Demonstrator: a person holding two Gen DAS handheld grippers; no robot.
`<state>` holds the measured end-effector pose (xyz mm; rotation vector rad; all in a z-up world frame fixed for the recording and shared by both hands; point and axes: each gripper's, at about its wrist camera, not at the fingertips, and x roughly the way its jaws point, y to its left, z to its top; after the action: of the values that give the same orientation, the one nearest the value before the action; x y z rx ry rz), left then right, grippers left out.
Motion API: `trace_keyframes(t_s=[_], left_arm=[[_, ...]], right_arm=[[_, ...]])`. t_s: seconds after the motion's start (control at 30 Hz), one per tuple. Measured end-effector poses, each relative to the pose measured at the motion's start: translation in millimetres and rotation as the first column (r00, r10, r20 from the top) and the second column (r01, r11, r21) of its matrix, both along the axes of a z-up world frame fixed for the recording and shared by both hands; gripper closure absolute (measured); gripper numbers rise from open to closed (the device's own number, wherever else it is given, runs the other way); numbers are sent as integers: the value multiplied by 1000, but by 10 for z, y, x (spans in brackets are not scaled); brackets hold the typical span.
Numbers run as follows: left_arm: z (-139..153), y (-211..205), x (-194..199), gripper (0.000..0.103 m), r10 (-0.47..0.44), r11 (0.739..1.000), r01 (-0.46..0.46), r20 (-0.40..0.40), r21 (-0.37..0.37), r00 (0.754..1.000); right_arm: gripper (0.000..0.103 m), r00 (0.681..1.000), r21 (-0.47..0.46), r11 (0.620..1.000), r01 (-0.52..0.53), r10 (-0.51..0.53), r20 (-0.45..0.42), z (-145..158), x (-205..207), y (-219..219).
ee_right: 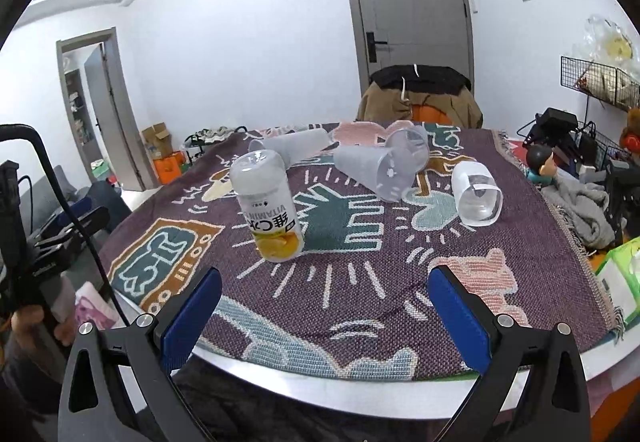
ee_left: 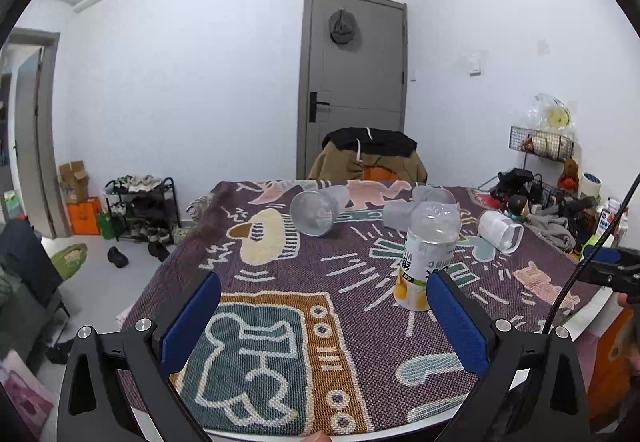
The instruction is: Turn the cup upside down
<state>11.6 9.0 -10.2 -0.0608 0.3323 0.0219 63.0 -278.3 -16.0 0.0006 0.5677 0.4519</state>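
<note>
A clear cup with a yellow vitamin C label (ee_left: 428,258) stands upside down on the patterned cloth; it also shows in the right wrist view (ee_right: 268,206). Several frosted cups lie on their sides behind it: one at the back left (ee_left: 316,212) (ee_right: 296,146), a pair in the middle (ee_left: 412,208) (ee_right: 380,170), and a white-banded one at the right (ee_left: 500,230) (ee_right: 476,194). My left gripper (ee_left: 324,302) is open and empty, low over the near cloth, left of the labelled cup. My right gripper (ee_right: 324,302) is open and empty near the table's front edge.
The table (ee_right: 400,394) carries a purple patterned cloth (ee_left: 280,322). A chair draped with jackets (ee_left: 368,158) stands behind it before a grey door. Clutter, a grey cloth (ee_right: 576,210) and a green box (ee_right: 620,278) sit at the right.
</note>
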Motion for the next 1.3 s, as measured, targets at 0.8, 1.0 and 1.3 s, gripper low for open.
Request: trace_keyframes(t_s=[0.8, 1.0, 1.3], left_arm=[[-120, 59, -121, 0, 37, 999, -37, 4, -3, 999], [-121, 57, -118, 0, 36, 999, -36, 4, 0, 999], [-128, 42, -134, 0, 39, 999, -39, 8, 10, 999]], right_arm=[[0, 999, 45, 999, -4, 2, 34, -83, -106, -67], [0, 1000, 48, 999, 2, -3, 29, -98, -98, -86], [0, 1000, 47, 999, 7, -8, 24, -114, -87, -96]])
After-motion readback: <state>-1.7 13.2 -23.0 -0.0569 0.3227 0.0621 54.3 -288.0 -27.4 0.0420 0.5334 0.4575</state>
